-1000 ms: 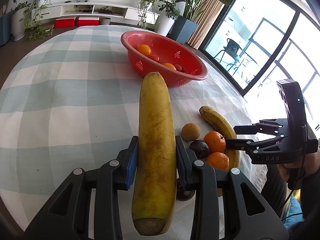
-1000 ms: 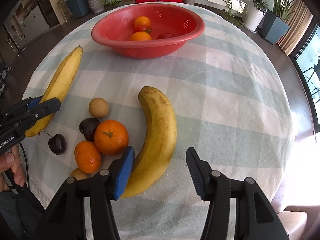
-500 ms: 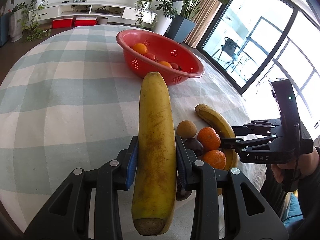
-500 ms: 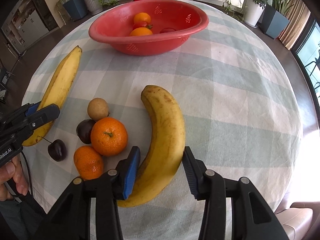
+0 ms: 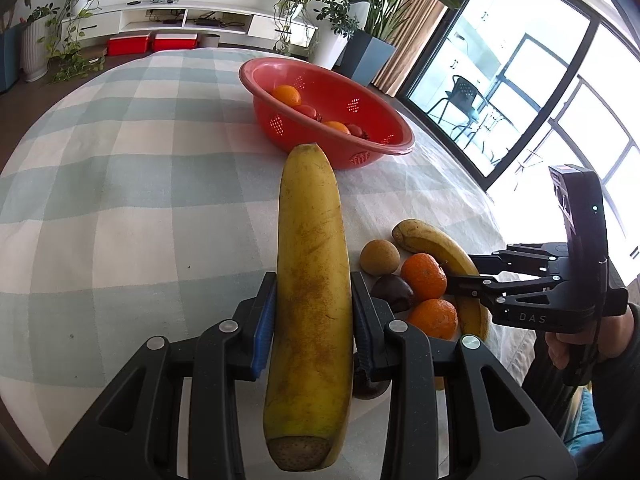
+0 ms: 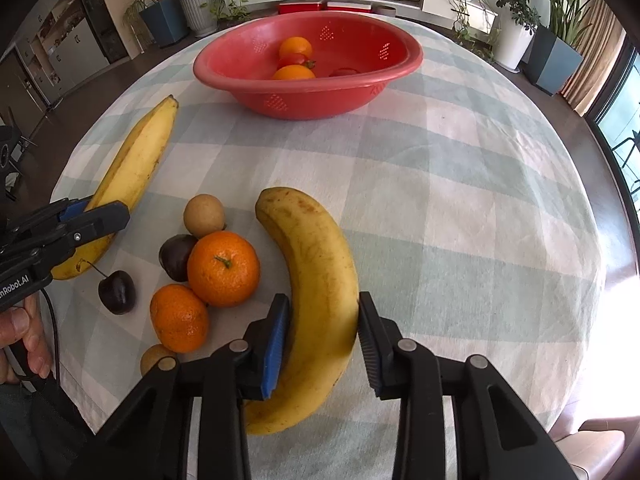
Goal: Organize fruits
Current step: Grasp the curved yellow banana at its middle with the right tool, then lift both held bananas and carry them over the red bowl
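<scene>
Both tongs [image 5: 312,316] [image 6: 323,334] clamp bananas [image 5: 310,280] [image 6: 320,304], the right just closing.

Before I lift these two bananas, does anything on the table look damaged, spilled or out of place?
Nothing spilled or broken. Both bananas are speckled brown: the straight banana in the left gripper and the curved banana on which the right gripper has just been closing. The red basket stands upright; the loose fruit is clustered tidily.
</scene>
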